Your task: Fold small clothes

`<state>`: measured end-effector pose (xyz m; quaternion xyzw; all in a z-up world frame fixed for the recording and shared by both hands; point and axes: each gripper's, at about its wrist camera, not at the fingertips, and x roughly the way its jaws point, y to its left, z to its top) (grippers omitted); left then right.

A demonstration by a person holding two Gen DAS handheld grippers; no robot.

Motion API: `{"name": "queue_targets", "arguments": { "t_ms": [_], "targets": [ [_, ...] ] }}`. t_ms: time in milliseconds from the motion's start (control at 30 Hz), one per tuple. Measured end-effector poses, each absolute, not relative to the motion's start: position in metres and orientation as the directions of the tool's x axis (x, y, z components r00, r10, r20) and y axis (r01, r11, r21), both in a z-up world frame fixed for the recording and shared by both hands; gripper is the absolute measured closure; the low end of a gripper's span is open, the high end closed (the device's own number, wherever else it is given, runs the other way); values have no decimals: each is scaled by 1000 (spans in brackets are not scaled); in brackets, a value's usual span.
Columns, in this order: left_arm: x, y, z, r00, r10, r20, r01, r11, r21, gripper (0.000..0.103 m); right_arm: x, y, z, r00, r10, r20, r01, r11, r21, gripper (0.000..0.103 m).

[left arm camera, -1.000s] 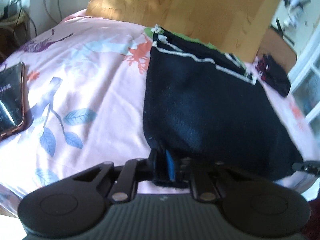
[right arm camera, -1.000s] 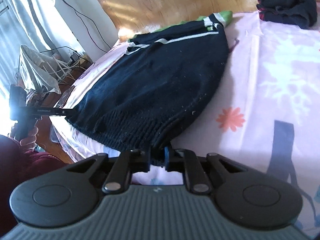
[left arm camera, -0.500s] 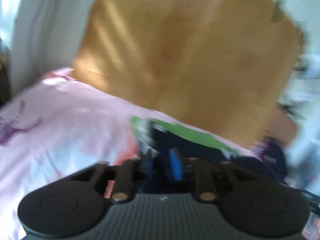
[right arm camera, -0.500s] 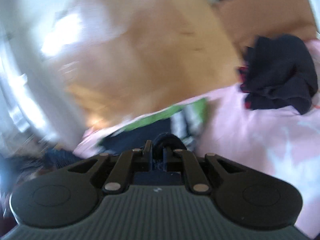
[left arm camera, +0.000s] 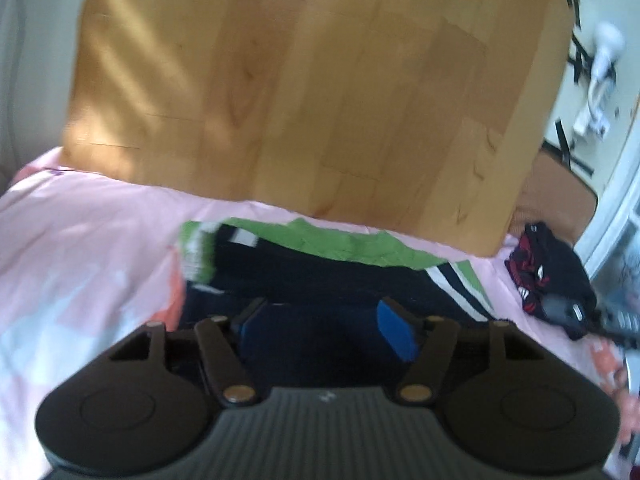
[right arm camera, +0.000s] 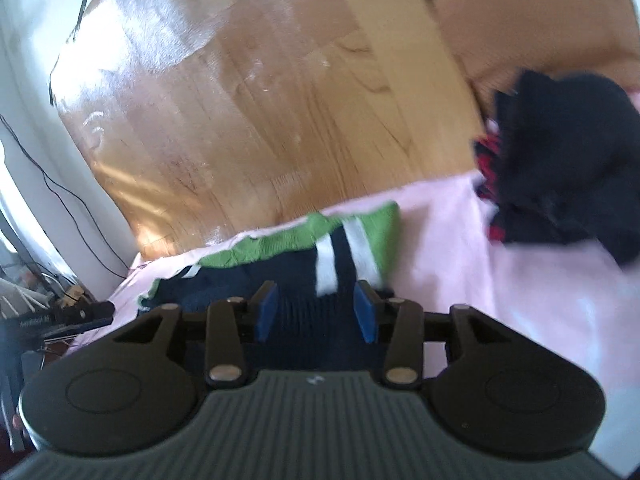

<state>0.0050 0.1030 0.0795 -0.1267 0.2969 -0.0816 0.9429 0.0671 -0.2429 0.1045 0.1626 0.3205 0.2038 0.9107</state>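
Observation:
A dark navy knit sweater (left arm camera: pixel 320 280) with green and white striped trim lies folded over on the pink floral bedsheet (left arm camera: pixel 92 248), near the wooden headboard. My left gripper (left arm camera: pixel 320 320) is open, its blue pads spread just over the folded navy fabric. In the right wrist view the same sweater (right arm camera: pixel 224 288) shows its green edge and white stripes. My right gripper (right arm camera: pixel 316 312) is open over the ribbed navy hem, holding nothing.
A wooden headboard (left arm camera: pixel 312 88) rises right behind the sweater. A pile of dark and red clothes (left arm camera: pixel 548 276) lies at the right on the sheet, also in the right wrist view (right arm camera: pixel 560 168). A brown chair back (right arm camera: pixel 540 28) stands behind it. Cables and clutter sit left of the bed (right arm camera: pixel 60 312).
Both grippers carried the sweater's bottom hem up toward the headboard, folding it over, then opened and let go. Both were shut on the hem one second ago.

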Motion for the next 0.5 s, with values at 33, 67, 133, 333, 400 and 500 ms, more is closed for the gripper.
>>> {"name": "queue_targets", "arguments": {
  "t_ms": [33,67,133,333,400,500],
  "targets": [
    [13,97,74,801,-247,-546,89,950,-299,42,78,-235,105,709,468,-527,-269,871,412,57],
    [20,94,67,792,-261,-551,95,946,-311,42,92,-227,106,701,469,-537,-273,872,406,57],
    [30,89,49,776,-280,-565,96,938,-332,42,129,-209,105,673,471,-570,-276,875,397,57],
    [27,75,25,771,-235,-592,135,969,-208,43,232,-144,85,609,413,-677,-294,911,290,51],
    [28,73,25,769,-231,-595,142,971,-193,43,255,-123,73,592,387,-707,-323,917,232,40],
    [31,75,23,762,-250,-598,152,966,-210,43,281,-100,49,559,328,-762,-350,926,143,38]
  ]
}}
